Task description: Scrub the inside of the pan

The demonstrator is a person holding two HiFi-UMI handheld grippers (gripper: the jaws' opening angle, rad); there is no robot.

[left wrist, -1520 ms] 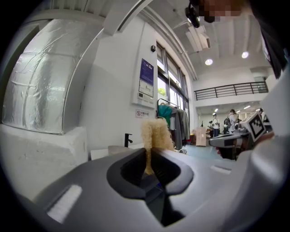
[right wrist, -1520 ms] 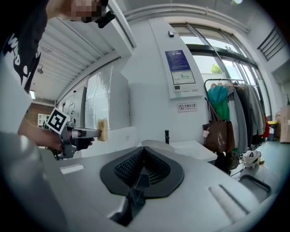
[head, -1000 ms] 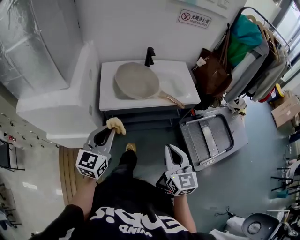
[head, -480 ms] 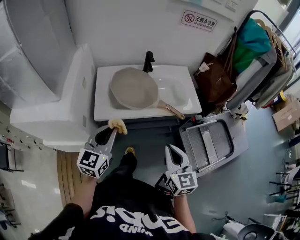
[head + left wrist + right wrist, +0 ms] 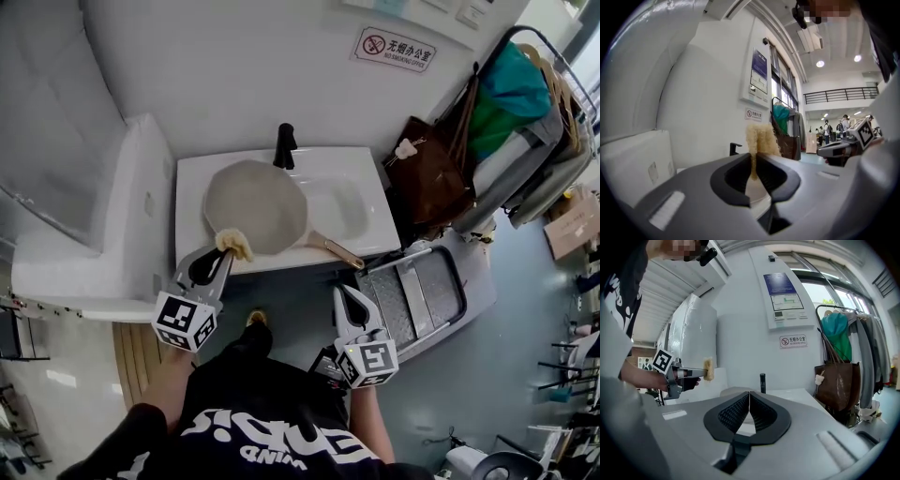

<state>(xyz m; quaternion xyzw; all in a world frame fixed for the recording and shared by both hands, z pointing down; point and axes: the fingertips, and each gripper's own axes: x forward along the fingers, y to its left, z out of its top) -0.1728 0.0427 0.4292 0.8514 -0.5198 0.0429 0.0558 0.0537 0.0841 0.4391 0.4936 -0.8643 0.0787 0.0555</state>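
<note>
Left tool (image 5: 223, 261) is clamped on a tuft of yellowish sponge (image 5: 234, 244). In the left gripper view I see its jaws pinched on the sponge's lower part, with the frayed top sticking up past the tips. From my head view the sponge sits over the near rim of the pan (image 5: 255, 206). I cannot tell from there whether the two touch. The right gripper view shows that tool off to the left, held up in the air with the sponge at its tip.

Right tool (image 5: 345, 292) is closed and holds nothing; its view shows the two jaws meeting along a thin line. It hangs in front of the washbasin (image 5: 361, 183), well short of the pan.

I see the pan lying on the left part of the white washbasin, its open side up. Its handle (image 5: 336, 251) reaches toward the front right edge, and the black faucet (image 5: 284, 145) stands just behind it. A brown bag (image 5: 431, 169) hangs to the right.
</note>
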